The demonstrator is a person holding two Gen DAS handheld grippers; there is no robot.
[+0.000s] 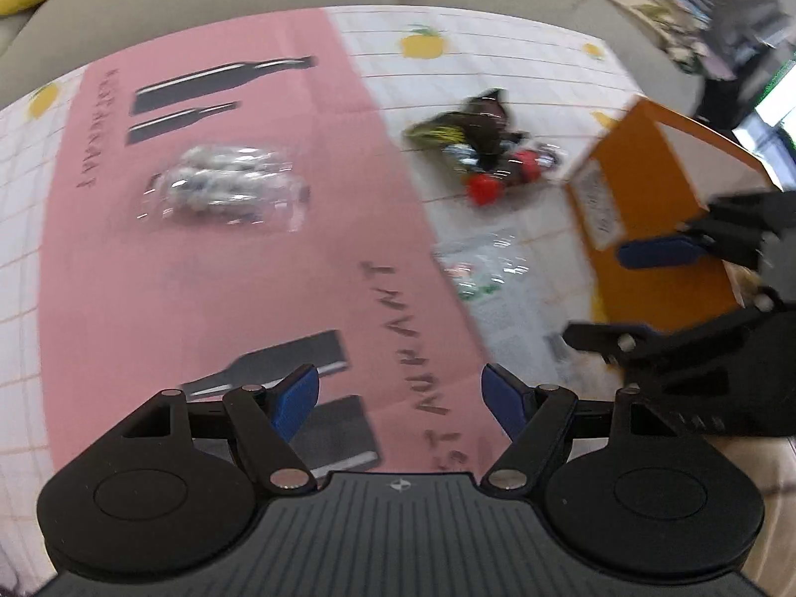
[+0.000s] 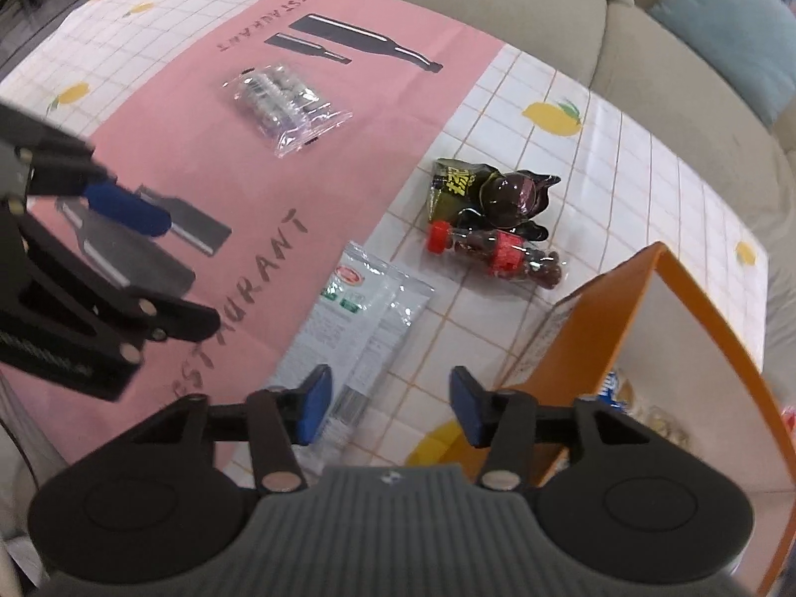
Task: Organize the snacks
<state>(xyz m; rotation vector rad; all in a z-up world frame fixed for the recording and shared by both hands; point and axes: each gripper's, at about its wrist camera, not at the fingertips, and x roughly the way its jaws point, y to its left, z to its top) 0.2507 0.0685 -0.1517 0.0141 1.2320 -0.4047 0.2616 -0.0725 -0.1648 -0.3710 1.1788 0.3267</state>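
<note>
Both grippers were released, each with its blue pads spread wide and nothing between them. The left gripper [image 1: 400, 400] hung over the pink band of the printed cloth [image 1: 99, 258] that covered the tabletop, above the dark bottle prints and the word RESTAURANT. The right gripper [image 2: 390, 405] hovered over the near end of the white sachets [image 2: 358, 318], which lay flat across the boundary between the pink band and the white lemon-patterned grid. Just to the right of it stood the orange box [image 2: 587, 343], open, with some packaged snacks dimly visible inside, too blurred to identify. Farther out on the grid, between the sachets and the far edge of the cloth, lay a dark candy bag [image 2: 490, 194] and, touching its near side, a small bottle-shaped candy pack with a red cap [image 2: 497, 251]. Well apart from these, on the far part of the pink band, a clear bag of foil-wrapped pieces [image 2: 286, 104] lay alone beside the printed bottles. In the left wrist view, which was motion-blurred, the same clear bag [image 1: 224, 189] sat far left, the dark bag and red-capped pack [image 1: 490, 149] in the middle, and the orange box [image 1: 646, 189] at right with the right gripper [image 1: 622, 293] in front of it. A beige sofa [image 2: 547, 15] ran behind the tabletop.
</note>
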